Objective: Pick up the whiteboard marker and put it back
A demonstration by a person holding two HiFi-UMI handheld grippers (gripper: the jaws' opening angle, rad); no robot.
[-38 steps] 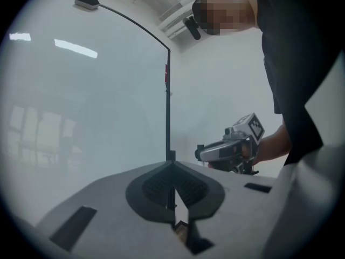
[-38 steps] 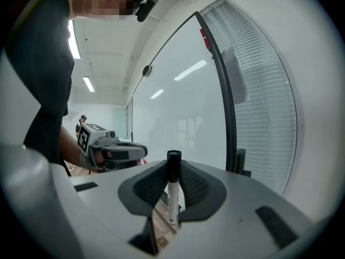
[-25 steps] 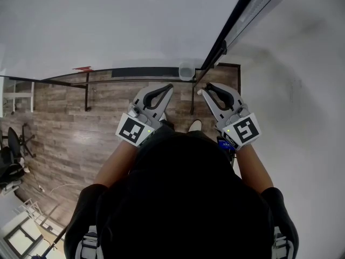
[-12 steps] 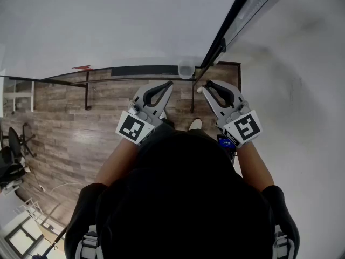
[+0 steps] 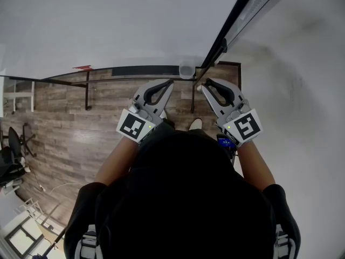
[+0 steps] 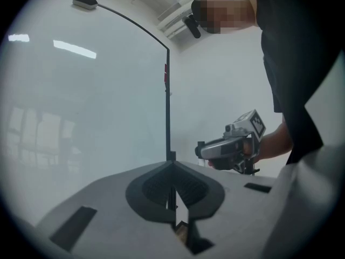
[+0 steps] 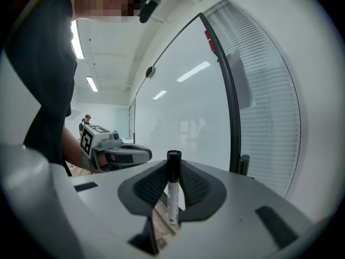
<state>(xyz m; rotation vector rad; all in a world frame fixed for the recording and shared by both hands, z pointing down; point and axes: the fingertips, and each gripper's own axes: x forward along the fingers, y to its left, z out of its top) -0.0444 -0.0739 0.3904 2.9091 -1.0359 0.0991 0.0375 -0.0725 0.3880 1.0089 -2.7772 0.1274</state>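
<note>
Now your right gripper (image 7: 173, 183) clamps the whiteboard marker (image 7: 172, 198) upright, cap up, while your left gripper (image 6: 173, 192) is pinched together on nothing, so the pick-up looks done and you likely next lower it onto the board's ledge (image 5: 145, 70).

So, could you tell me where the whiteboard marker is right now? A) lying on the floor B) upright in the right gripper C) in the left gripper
B: the whiteboard marker stands upright, black cap up, pinched in the right gripper; the left gripper is shut, empty.
</note>
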